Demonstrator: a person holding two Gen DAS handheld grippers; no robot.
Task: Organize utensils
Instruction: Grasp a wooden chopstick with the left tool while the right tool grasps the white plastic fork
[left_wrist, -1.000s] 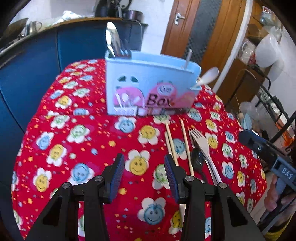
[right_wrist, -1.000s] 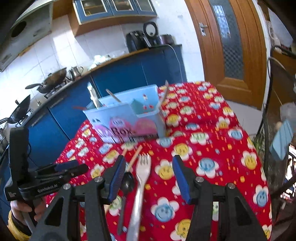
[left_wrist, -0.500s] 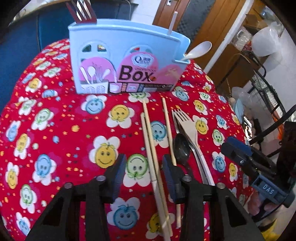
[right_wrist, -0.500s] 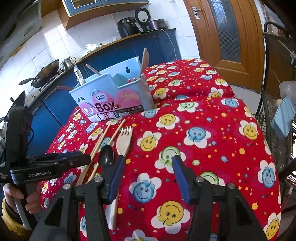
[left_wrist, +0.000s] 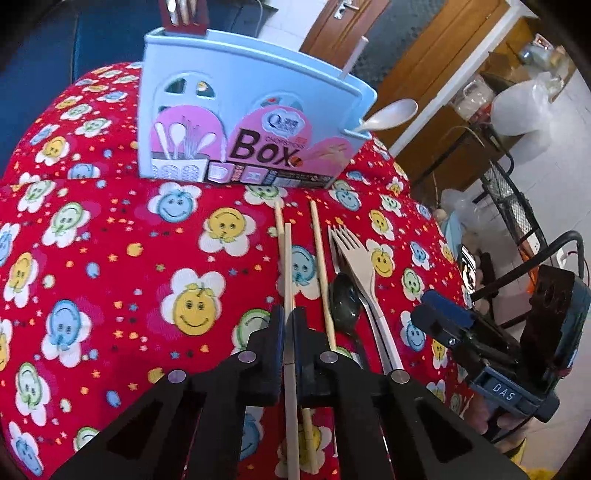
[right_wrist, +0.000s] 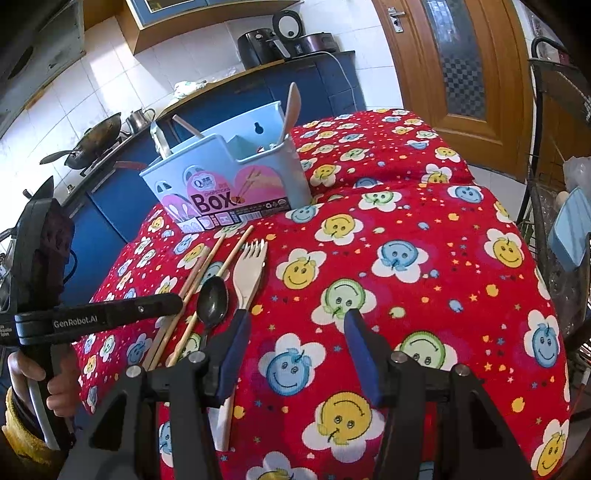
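Left tool: the left tool is closing down on one wooden chopstick, its fingers pinched almost together with the stick running between them; the stick is still lying along the cloth, so I am judging the grip as just made and the lift as not yet begun.
Right tool: the right tool is hovering wide open above the red flowered cloth, gripping nothing, with the pale fork's handle passing just beside its left finger.
Organizer: the light blue utensil box is standing upright at the far end of the bench, with a white spoon poking out of its right end and several handles rising from its other compartments; which compartment is holding what is hard to tell.
Already sorted: a few utensils are sitting in the box, so part of the job is looking done.
Still loose: two more chopsticks, a pale fork and a dark spoon are lying side by side on the cloth, just in front of the box; a second metal piece under the fork is mostly hidden.
Progress: I am reading this as roughly midway, with five or so pieces waiting.
Next need: the gripped chopstick is needing a lift and a drop into the box.
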